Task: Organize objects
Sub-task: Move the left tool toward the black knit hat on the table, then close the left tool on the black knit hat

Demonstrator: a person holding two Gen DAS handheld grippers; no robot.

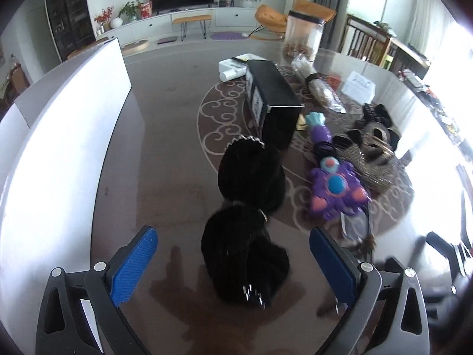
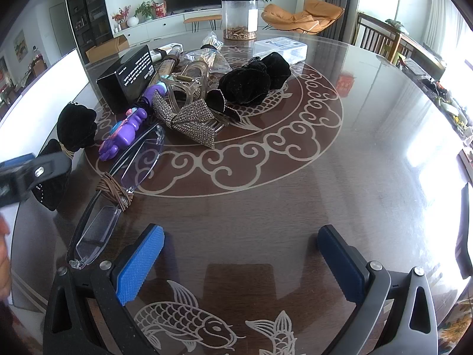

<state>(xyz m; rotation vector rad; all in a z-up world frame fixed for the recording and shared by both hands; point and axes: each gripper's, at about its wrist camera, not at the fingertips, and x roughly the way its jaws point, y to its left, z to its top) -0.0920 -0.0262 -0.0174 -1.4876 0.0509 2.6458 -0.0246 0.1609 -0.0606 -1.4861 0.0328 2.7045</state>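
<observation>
Left wrist view, left to right. White board (image 1: 74,112) stands along the left edge of the dark glass-topped table (image 1: 165,136). Left gripper (image 1: 233,263): jaws spread wide, blue pads on either side of a black velvet bow hair clip (image 1: 248,222), holding nothing. I cannot tell whether the pads touch the velvet; a gap shows on both sides. The clip is matte black and fuzzy, two rounded lobes, with a thin rhinestone trim on the far lobe and small metallic studs on the near end. It lies on the table between the fingers. Behind it, a black box (image 1: 275,94) lies on its side. To the right, a purple toy (image 1: 334,186) with blue and pink dots, lying flat, just beside the clip.

Right wrist view, left to right. The same black clip (image 2: 74,130) sits near the left table edge, the left gripper's finger in front of it. Clear glasses (image 2: 124,189) with a brown hair tie (image 2: 116,193) wrapped around the frame. Rhinestone bow (image 2: 189,118), then a larger black velvet scrunchie (image 2: 254,80) on the table's cloud pattern. Right gripper (image 2: 239,266): jaws wide apart, empty, over bare glass (image 2: 325,162) well apart from the pile.
</observation>
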